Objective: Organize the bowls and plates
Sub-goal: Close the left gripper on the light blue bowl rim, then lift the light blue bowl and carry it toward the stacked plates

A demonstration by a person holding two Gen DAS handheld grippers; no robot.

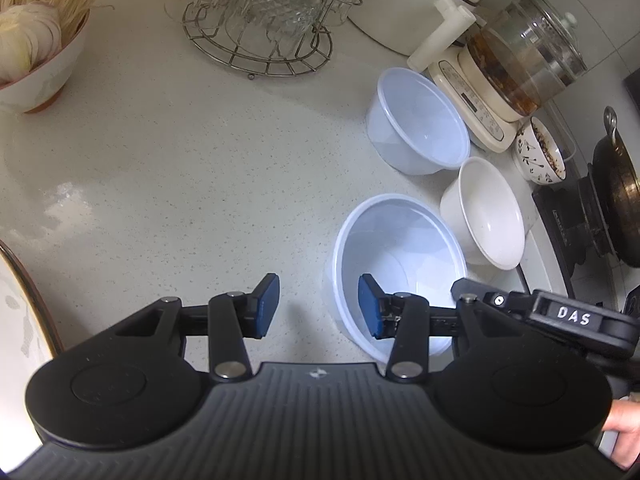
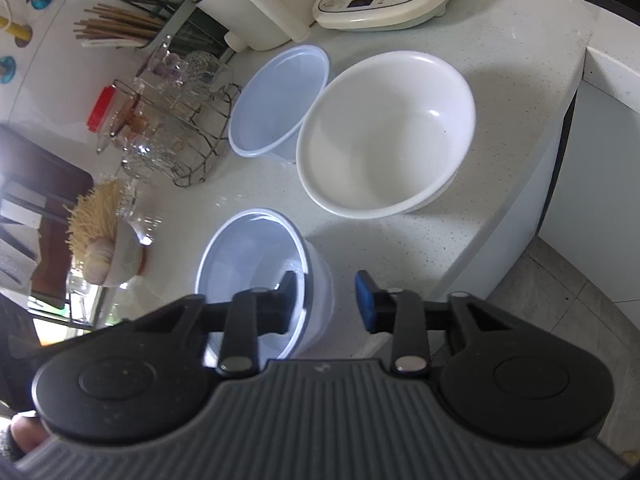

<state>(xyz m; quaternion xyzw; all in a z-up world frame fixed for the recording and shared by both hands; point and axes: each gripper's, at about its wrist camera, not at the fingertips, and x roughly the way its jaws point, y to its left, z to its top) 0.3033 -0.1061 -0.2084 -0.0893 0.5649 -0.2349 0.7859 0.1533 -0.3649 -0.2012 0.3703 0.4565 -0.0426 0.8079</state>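
A near translucent plastic bowl (image 1: 396, 248) (image 2: 248, 264) stands on the white counter. My left gripper (image 1: 318, 306) is open, straddling the bowl's left rim, one finger inside. My right gripper (image 2: 326, 300) is open, straddling the same bowl's opposite rim, its left finger inside; it shows in the left wrist view (image 1: 520, 304). A second plastic bowl (image 1: 420, 120) (image 2: 280, 100) stands farther back. A white ceramic bowl (image 1: 488, 212) (image 2: 384, 132) stands beside them. A plate edge (image 1: 24, 304) shows at the far left.
A wire rack of glass cups (image 1: 264, 12) (image 2: 176, 120), a bowl with noodles and garlic (image 1: 36, 48) (image 2: 104, 248), a glass kettle on its base (image 1: 512, 60), a patterned bowl (image 1: 540, 152), a wok (image 1: 616, 184). The counter edge (image 2: 520, 208) drops off at right.
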